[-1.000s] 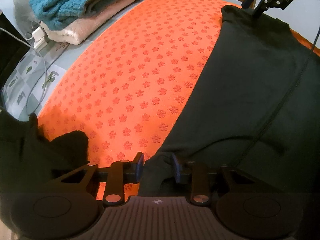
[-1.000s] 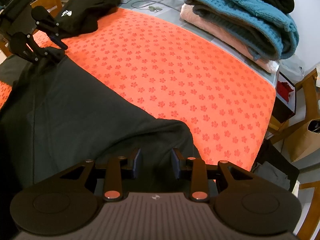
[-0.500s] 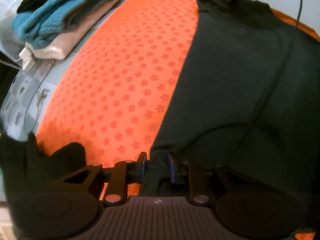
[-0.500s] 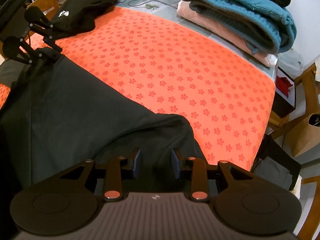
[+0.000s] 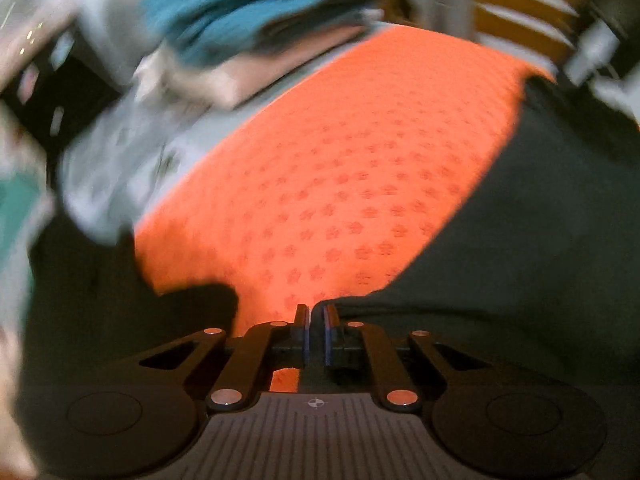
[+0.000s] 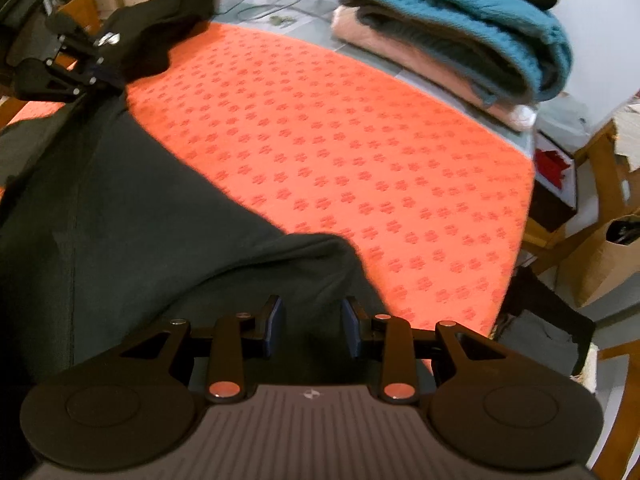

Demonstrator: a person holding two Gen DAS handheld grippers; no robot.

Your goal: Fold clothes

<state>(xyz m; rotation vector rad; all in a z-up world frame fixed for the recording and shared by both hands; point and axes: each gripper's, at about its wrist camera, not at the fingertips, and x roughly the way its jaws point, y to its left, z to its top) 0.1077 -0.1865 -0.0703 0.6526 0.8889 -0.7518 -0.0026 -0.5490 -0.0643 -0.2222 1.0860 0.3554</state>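
Over dark garment (image 5: pixel 520 260), left tongs (image 5: pixel 316 320), seemingly pinched, tilted down.

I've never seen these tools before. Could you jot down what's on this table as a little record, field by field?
Surface: orange mat with a printed pattern
Being folded: dark garment spread on the mat
Left gripper: jaws have just been closing, garment's edge between them
Right gripper: jaws apart at the garment's other corner; grip unclear
Stack: folded knits, teal over pink, beyond the mat
Also: black top crumpled at the mat's far corner
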